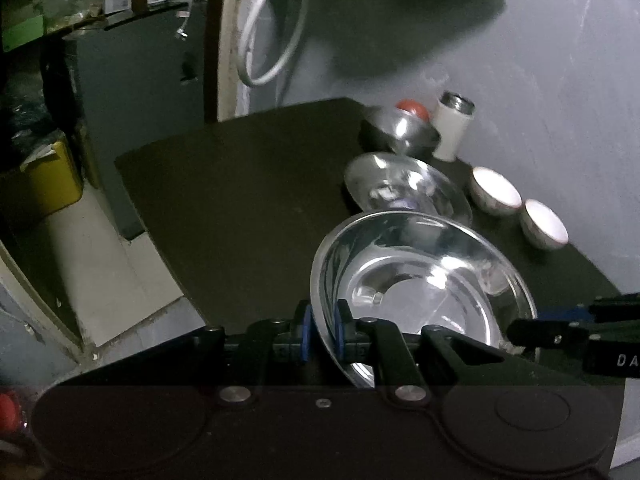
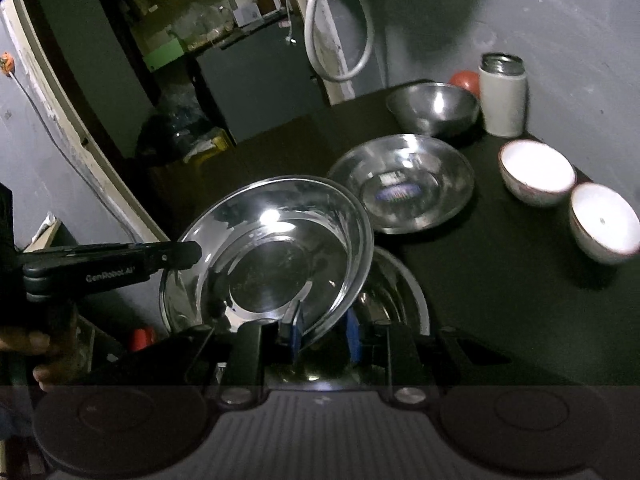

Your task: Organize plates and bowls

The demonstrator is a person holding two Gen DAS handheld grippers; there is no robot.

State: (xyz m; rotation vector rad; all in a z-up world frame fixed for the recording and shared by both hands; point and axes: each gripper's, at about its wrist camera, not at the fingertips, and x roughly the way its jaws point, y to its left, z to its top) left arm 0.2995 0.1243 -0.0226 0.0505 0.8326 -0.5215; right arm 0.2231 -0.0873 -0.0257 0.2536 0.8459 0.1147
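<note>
The left gripper [image 1: 323, 330] has its blue-padded fingers [image 1: 305, 328] closed on the near rim of a wide steel plate [image 1: 420, 292], one pad outside the wall and one inside, so the plate sits tilted above the dark bench [image 1: 240, 184]. The right gripper [image 2: 323, 334] works the same plate [image 2: 272, 248] from the opposite side: its fingers [image 2: 295, 330] straddle the rim, narrowly parted, though whether the pads actually press the metal cannot be told from either view. Directly beneath the held plate lies another steel dish [image 2: 400, 300], only its right edge showing. Further back sits a second shallow steel plate [image 2: 404, 184], then a deeper steel bowl [image 2: 434, 108] near the wall, with a red round object [image 2: 466, 80] behind it (partly hidden) and a white canister [image 2: 503, 96] just beside it. Two white bowls [image 2: 538, 170] stand side by side along the right edge of the bench, well apart from the held plate.
</note>
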